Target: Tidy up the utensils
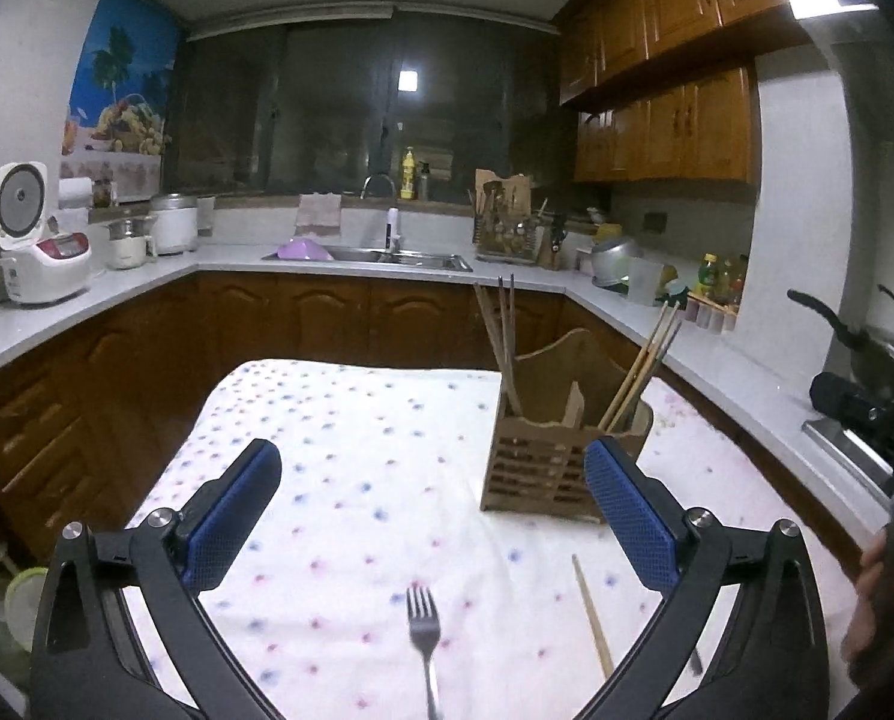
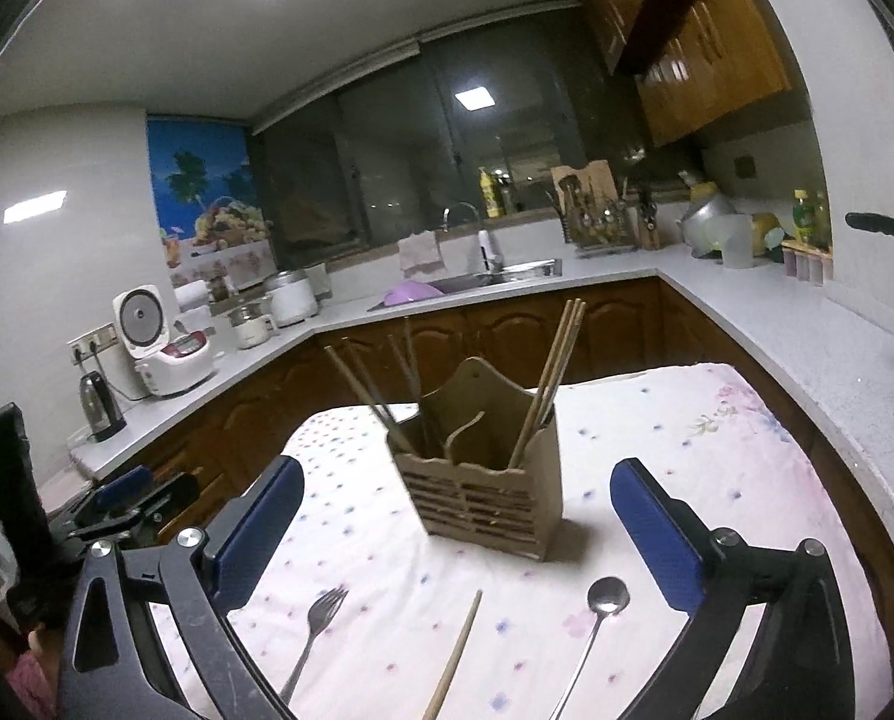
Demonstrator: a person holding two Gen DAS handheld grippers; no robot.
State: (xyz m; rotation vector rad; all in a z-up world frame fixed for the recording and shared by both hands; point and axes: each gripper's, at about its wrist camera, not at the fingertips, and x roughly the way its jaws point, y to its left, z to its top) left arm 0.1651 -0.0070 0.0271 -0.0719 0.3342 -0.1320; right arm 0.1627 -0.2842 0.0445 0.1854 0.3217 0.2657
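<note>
Fingers of both grippers [image 1: 432, 516] [image 2: 456, 534] spread, empty, before the holder [image 2: 483, 480]; fork [image 2: 318, 630], chopstick [image 2: 456, 654], spoon [image 2: 597, 618] await pickup, likely next.

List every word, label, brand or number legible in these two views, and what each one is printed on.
None can be read.
Yellow bottle by the window: has a label, too small and blurred.
Rice cooker: red panel, no characters legible.
Bottles on the right counter: labels blurred.
Poster: palm trees and fruit only, no text seen.
Tablecloth: a faint printed mark, cannot tell whether it is writing.
</note>
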